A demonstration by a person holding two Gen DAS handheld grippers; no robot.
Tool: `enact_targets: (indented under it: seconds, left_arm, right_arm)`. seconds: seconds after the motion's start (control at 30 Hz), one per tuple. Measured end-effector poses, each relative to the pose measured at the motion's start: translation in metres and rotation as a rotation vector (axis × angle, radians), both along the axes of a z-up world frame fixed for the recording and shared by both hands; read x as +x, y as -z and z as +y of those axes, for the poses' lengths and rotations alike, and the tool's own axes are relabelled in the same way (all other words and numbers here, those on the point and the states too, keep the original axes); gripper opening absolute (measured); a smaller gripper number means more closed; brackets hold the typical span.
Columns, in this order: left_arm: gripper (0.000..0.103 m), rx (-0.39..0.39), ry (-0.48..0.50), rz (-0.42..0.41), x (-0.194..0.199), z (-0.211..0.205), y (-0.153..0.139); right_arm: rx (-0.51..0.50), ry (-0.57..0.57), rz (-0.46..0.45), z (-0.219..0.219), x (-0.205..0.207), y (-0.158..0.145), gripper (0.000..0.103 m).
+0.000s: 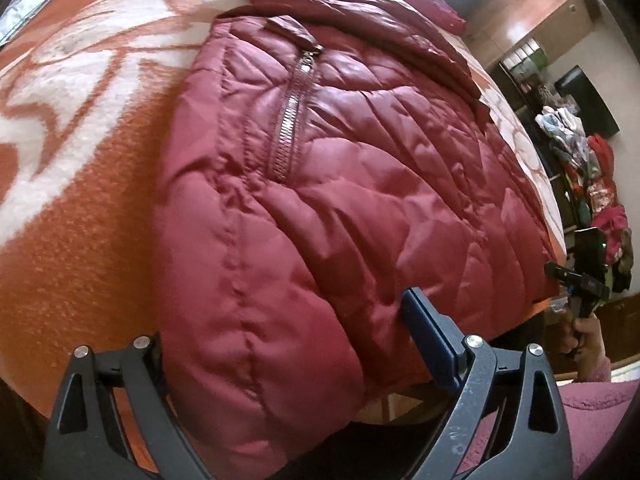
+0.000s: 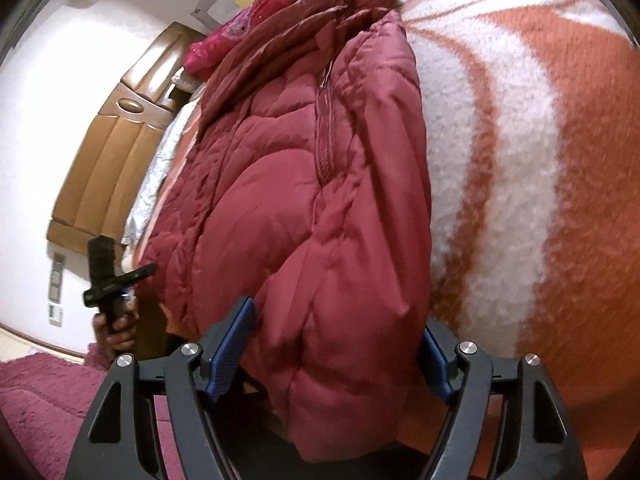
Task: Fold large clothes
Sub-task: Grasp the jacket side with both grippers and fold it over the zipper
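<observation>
No text, label, brand, number or sign is readable anywhere in either wrist view.

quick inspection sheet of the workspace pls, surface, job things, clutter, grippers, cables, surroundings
surface: fuzzy orange and white patterned blanket on a bed.
job's things: dark red quilted puffer jacket, folded in a thick bundle, silver pocket zipper facing up, near edge overhanging the bed.
clutter: pink sequinned fabric behind the jacket.
grippers: left gripper and right gripper each straddle the jacket's near edge, jaws wide apart.
cables: nothing seen.
surroundings: heap of mixed clothes on shelves; wooden headboard; white wall.
</observation>
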State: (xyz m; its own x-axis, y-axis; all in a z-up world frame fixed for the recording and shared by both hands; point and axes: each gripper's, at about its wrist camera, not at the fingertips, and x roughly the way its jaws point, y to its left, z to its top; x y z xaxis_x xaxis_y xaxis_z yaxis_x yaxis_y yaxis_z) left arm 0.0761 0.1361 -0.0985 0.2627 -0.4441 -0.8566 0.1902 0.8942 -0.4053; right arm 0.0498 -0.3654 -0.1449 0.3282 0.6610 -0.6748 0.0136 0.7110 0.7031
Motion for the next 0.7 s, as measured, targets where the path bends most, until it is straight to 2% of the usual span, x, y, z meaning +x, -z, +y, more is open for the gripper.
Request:
enact_targets:
  seconds: [0.13, 0.3, 0.33, 0.4, 0.47, 0.5, 0.6, 0.7]
  left_arm:
    - [0.094, -0.034, 0.015, 0.011, 0.001, -0.001, 0.003]
    - [0.093, -0.064, 0.031, 0.012, -0.001, 0.000, 0.005]
    - [0.090, -0.064, 0.033, 0.006, -0.003, 0.000, 0.005]
    - [0.057, -0.068, 0.042, -0.010, -0.004, -0.001, 0.003]
    - [0.042, -0.088, 0.044, -0.023, -0.004, -0.001, 0.000]
    - [0.037, -0.093, 0.046, -0.033, -0.005, -0.001, -0.002]
    - [0.029, -0.085, 0.049, -0.063, -0.005, -0.004, -0.009]
    - [0.025, -0.084, 0.040, -0.085, -0.004, -0.007, -0.018]
  right_arm:
    - [0.029, -0.027, 0.020, 0.004, -0.002, 0.006, 0.077]
    - [0.077, -0.003, 0.027, 0.003, -0.004, 0.013, 0.074]
    - [0.085, -0.006, 0.025, 0.002, -0.004, 0.014, 0.072]
    - [0.092, -0.011, 0.017, 0.003, -0.004, 0.015, 0.053]
    - [0.120, -0.024, 0.005, 0.005, -0.004, 0.016, 0.042]
    - [0.124, -0.025, -0.002, 0.007, -0.003, 0.015, 0.037]
    - [0.111, -0.038, -0.034, 0.012, 0.000, 0.008, 0.031]
    - [0.123, -0.034, -0.070, 0.015, 0.002, -0.003, 0.028]
